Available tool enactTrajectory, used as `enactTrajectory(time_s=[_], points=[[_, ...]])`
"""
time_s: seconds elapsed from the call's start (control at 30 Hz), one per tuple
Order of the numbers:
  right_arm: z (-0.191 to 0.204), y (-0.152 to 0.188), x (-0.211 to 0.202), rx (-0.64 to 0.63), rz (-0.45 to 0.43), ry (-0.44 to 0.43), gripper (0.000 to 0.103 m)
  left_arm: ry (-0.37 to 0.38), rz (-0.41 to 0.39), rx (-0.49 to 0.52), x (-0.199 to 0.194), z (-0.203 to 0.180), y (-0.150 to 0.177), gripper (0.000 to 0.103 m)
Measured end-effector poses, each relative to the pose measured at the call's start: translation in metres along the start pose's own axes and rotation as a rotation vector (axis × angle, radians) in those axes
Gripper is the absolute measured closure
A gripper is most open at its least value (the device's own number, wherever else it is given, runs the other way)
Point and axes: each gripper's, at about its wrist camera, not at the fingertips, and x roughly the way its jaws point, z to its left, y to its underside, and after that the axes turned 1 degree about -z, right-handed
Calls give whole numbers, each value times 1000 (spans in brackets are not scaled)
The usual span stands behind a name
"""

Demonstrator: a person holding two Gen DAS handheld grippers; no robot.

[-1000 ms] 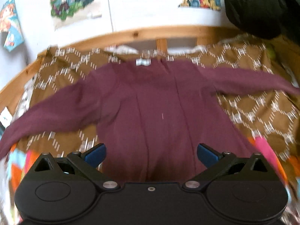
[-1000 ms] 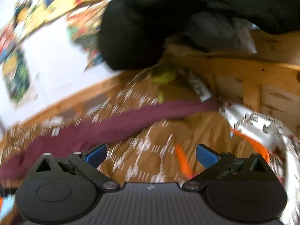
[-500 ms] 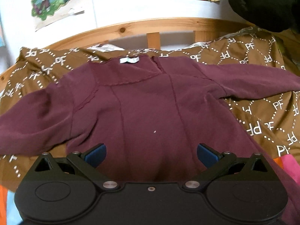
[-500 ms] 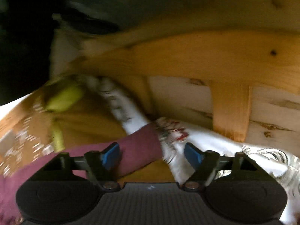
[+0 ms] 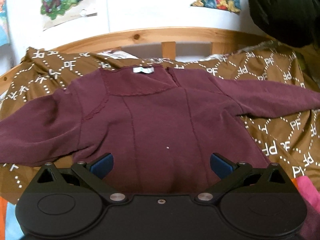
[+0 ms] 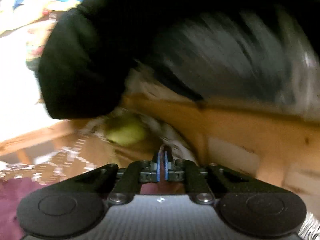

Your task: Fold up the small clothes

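Note:
A small maroon long-sleeved top [image 5: 156,120] lies flat on a brown patterned blanket [image 5: 280,136], neck label toward the far rail, both sleeves spread out. My left gripper [image 5: 161,160] hangs open over the top's lower body, blue pads wide apart, nothing pinched. In the blurred right wrist view my right gripper [image 6: 162,160] is shut, with a sliver of maroon cloth from the sleeve's end caught between its blue pads. More of the maroon sleeve [image 6: 12,196] trails away at lower left.
A wooden bed rail [image 5: 180,34] runs along the far side below a white wall with posters. A black garment [image 5: 284,10] hangs at the upper right and fills the top of the right wrist view. A yellow-green object [image 6: 126,132] lies near the corner. Pink cloth [image 5: 308,190] lies at the right.
My right gripper went from wide open to shut on the sleeve's end and swung its view toward the corner. The left gripper came closer over the top, then held still.

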Motion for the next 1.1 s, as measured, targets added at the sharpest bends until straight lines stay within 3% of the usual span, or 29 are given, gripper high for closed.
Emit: enactTrajectory(time_s=[0.13, 0.23, 0.43, 0.57, 0.77, 0.83, 0.9, 1.03, 1.1], points=[[49, -20, -26, 2, -20, -159, 98, -38, -6, -42, -7, 13, -6, 1], [105, -23, -54, -15, -45, -350, 98, -74, -14, -117, -11, 31, -12, 1], [215, 17, -101, -117, -58, -666, 98, -158, -57, -225, -22, 72, -16, 1], [263, 60, -111, -154, 56, -784, 98, -226, -70, -257, -29, 101, -12, 1], [299, 114, -108, -238, 262, -876, 97, -295, -62, -334, -29, 136, 1, 0], [309, 125, -107, -271, 322, -897, 89, -296, -64, -351, -29, 140, 3, 1], [308, 132, -106, -266, 360, -935, 49, -286, -75, -363, -30, 142, 5, 1], [283, 129, -112, -283, 359, -977, 25, -244, -98, -365, -28, 135, 4, 1], [265, 120, -108, -295, 318, -940, 12, -188, -111, -346, -24, 125, 2, 1]])
